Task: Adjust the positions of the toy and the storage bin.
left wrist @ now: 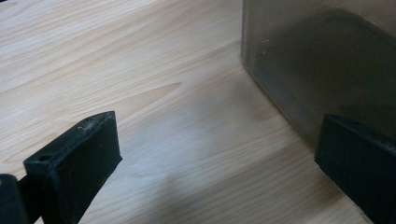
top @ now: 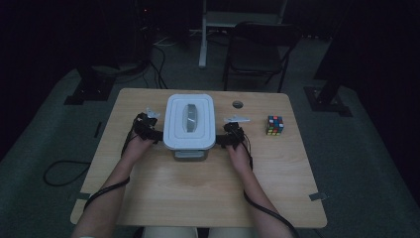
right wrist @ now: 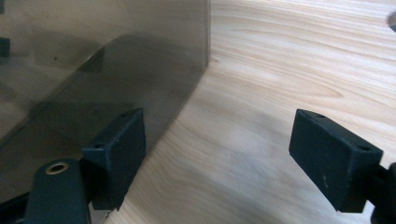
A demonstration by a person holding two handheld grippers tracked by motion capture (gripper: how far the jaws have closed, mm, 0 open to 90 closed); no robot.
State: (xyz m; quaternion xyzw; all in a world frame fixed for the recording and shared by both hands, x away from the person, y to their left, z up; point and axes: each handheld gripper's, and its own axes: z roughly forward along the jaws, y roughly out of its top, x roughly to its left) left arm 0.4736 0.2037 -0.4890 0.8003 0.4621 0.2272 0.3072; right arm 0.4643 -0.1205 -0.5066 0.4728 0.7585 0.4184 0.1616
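A clear storage box with a white lid (top: pixel 189 121) stands in the middle of the wooden table (top: pixel 198 193). My left gripper (top: pixel 158 134) sits against the box's left side, under the lid's rim. My right gripper (top: pixel 221 139) sits against its right side. In the left gripper view the gripper (left wrist: pixel 217 123) is open above bare wood, its right jaw by the box's smoky wall (left wrist: pixel 317 60). In the right gripper view the gripper (right wrist: pixel 219 116) is open too, its left jaw in front of the box wall (right wrist: pixel 102 56). Nothing is pinched between either pair of jaws.
A Rubik's cube (top: pixel 275 125) lies to the right of the box, a hand's width from my right gripper. A round cable hole (top: pixel 237 104) is near the table's far edge. A folding chair (top: pixel 260 49) stands behind the table.
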